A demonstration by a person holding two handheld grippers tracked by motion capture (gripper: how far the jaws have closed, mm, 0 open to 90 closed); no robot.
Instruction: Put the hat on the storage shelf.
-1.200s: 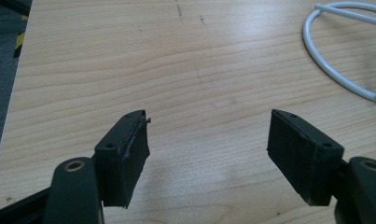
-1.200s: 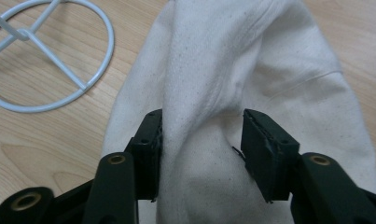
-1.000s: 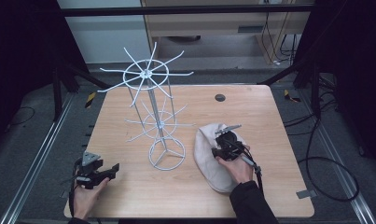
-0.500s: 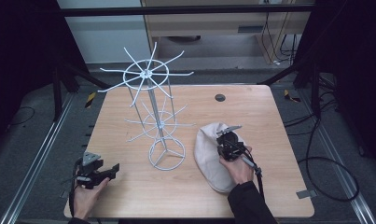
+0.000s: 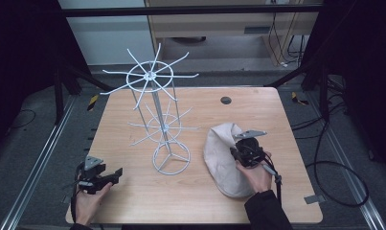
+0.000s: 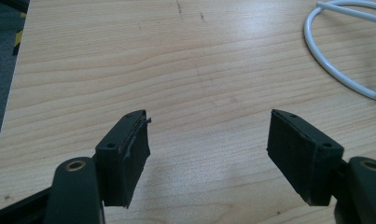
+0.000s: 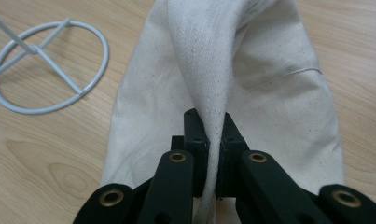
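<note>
A pale wooden worktop stands on a grey floor, with dark frame posts around it and cables trailing at the right.

The right gripper has its jaws pressed together on a raised fold of cream cloth; in the right gripper view the fold runs up between the black pads and the rest of the fabric spreads out flat on the wood beyond them. In the high view the right gripper sits over the middle of the cloth, which lies on the right half of the worktop, its near end close to the front edge. The right hand holds the gripper from behind, and a dark sleeve comes in from the bottom.

The left gripper has its jaws spread wide with nothing between them, bare wood showing in the gap. In the high view the left gripper is near the front left corner, held by the left hand, well apart from the cloth.

Between the two stands a white wire rack, upright, with spokes fanning out at the top and a ring base resting on the wood just beside the cloth's left edge. A small dark disc is set in the worktop near the far edge.
</note>
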